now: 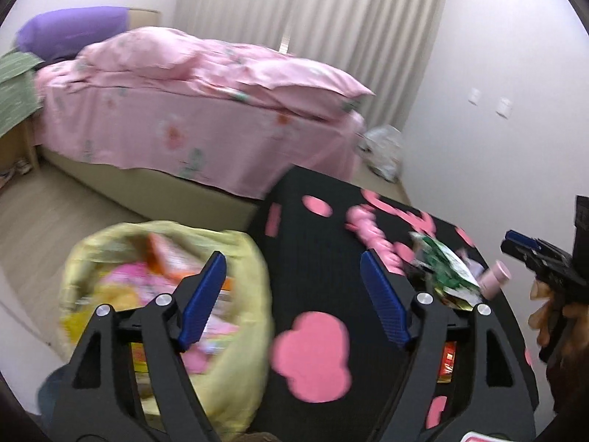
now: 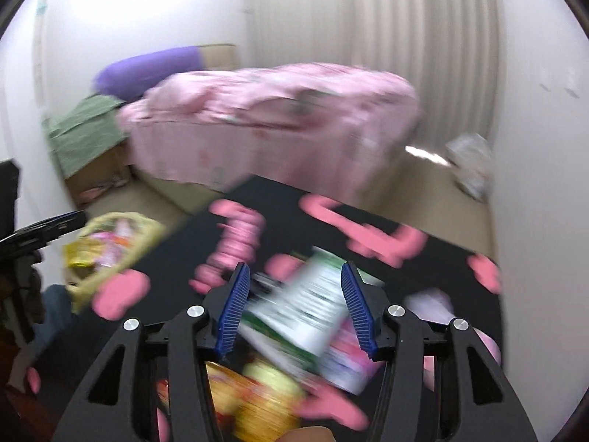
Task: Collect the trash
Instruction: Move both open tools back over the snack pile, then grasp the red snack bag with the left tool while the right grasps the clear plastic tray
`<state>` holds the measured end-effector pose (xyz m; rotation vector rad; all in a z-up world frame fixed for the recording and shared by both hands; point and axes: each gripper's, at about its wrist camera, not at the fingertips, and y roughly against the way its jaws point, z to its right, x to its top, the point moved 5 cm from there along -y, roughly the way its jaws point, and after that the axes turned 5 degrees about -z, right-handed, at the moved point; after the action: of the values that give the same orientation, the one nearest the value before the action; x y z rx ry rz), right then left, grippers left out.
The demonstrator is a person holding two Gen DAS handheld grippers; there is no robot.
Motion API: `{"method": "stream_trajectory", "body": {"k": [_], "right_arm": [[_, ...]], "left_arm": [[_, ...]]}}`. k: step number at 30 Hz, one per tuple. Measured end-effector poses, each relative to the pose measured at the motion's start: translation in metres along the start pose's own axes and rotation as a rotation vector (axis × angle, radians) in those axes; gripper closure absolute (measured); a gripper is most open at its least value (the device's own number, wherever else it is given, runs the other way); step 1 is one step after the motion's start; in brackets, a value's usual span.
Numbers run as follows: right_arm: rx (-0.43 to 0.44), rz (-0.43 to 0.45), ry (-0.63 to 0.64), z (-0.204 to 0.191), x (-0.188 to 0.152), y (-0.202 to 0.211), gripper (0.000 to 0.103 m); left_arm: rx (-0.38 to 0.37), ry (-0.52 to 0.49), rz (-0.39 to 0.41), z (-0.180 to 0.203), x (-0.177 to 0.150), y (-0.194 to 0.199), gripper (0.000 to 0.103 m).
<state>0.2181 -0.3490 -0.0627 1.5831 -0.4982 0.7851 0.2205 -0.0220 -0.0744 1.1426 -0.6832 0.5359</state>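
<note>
A: What does the trash look like, and where is it?

B: Blurred wrappers: a green-and-white packet (image 2: 313,305) and a yellow-orange one (image 2: 257,401) lie on the black table with pink shapes (image 1: 324,243). A yellow bag (image 1: 235,258) beside the table is stuffed with pink and orange packaging.

A: The grippers?

B: The left gripper (image 1: 291,302) stands wide apart, empty. The right gripper (image 2: 294,305) is spread too; the green packet shows between its pads, untouched.

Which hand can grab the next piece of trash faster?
Probably the right. The right gripper is open directly over the green-and-white wrapper on the table, while the left gripper hangs open beside the yellow bag.
</note>
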Motion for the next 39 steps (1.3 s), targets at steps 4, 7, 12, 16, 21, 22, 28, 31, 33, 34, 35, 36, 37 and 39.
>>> {"method": "stream_trajectory", "body": {"k": [4,7,12,16,21,22,28,31,33,34,35,36,37,39], "right_arm": [[-0.071,-0.034,-0.086,0.071,-0.024,0.005,0.054],[-0.106,-0.065,-0.127,0.097,-0.038,-0.001,0.054],[-0.149,-0.123,-0.058,0.078,-0.051,-0.039,0.071],[-0.198,-0.133,-0.045,0.069,-0.041,-0.069,0.076],[-0.273,-0.188,-0.040,0.072,-0.025,-0.107,0.078],[-0.298,-0.211,-0.030,0.074,-0.024,-0.114,0.079],[-0.341,-0.311,-0.060,0.091,-0.032,-0.141,0.093],[-0.324,-0.276,-0.036,0.084,-0.035,-0.130,0.099],[-0.298,-0.222,-0.028,0.073,-0.036,-0.110,0.099],[-0.277,-0.198,-0.025,0.067,-0.037,-0.099,0.099],[-0.258,-0.183,-0.026,0.062,-0.038,-0.091,0.099],[-0.224,-0.165,-0.033,0.056,-0.042,-0.077,0.099],[-0.195,-0.153,-0.036,0.050,-0.046,-0.066,0.099],[-0.161,-0.146,-0.029,0.038,-0.055,-0.048,0.100]], "left_arm": [[-0.054,-0.060,-0.047,0.033,-0.009,-0.023,0.030],[-0.076,-0.093,-0.084,0.054,-0.014,-0.040,0.030],[-0.103,-0.134,-0.119,0.078,-0.020,-0.056,0.030],[-0.106,-0.156,-0.131,0.082,-0.023,-0.058,0.030],[-0.121,-0.127,-0.128,0.072,-0.022,-0.056,0.030],[-0.124,-0.124,-0.127,0.071,-0.022,-0.056,0.030],[-0.135,-0.107,-0.128,0.063,-0.023,-0.053,0.030],[-0.146,-0.099,-0.128,0.060,-0.023,-0.052,0.030],[-0.160,-0.093,-0.128,0.060,-0.023,-0.052,0.030],[-0.166,-0.091,-0.127,0.061,-0.023,-0.051,0.030],[-0.171,-0.091,-0.126,0.062,-0.023,-0.051,0.030],[-0.172,-0.094,-0.126,0.062,-0.023,-0.050,0.030],[-0.171,-0.098,-0.126,0.063,-0.024,-0.050,0.030],[-0.171,-0.100,-0.130,0.065,-0.024,-0.051,0.030]]}}
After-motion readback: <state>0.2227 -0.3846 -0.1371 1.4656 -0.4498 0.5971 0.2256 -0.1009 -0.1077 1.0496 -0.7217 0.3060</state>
